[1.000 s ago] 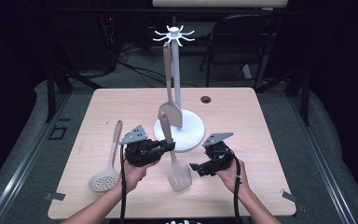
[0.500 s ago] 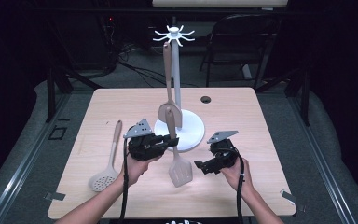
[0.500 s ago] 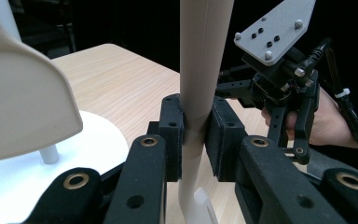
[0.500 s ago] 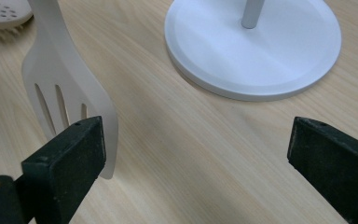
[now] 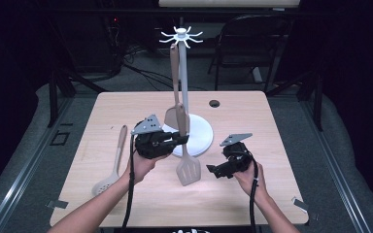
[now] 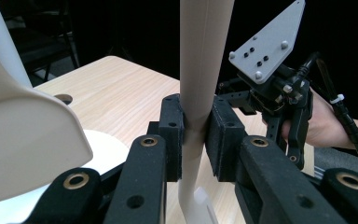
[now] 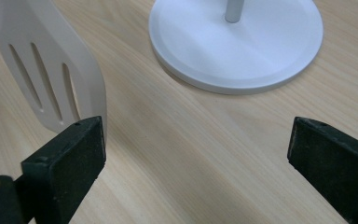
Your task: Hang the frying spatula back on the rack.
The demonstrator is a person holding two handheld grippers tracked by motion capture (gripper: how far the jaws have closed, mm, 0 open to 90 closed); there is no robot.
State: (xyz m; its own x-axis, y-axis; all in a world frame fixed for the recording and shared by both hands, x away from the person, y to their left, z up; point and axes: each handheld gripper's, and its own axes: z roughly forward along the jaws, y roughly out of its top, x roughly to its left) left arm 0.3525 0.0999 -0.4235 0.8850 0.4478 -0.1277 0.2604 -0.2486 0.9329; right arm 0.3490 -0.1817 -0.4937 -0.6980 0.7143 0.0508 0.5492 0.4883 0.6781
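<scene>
We have the slotted spatula [image 5: 186, 162] clamped by its handle in the left gripper [image 6: 195, 135], blade hanging just above the tabletop [image 5: 252, 121]; it looks light, stiff and smooth, so mid-handle suits, while the right gripper [image 7: 196, 154] waits spread.

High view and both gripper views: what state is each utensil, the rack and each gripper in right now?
Slotted turner: lifted, handle clamped, blade hanging down.
Left gripper: shut on the turner's handle.
Right gripper: open, holding nothing.
Spatula: hanging on the rack.
Rack: upright on the table.
Skimmer spoon: lying flat on the table, untouched.
</scene>
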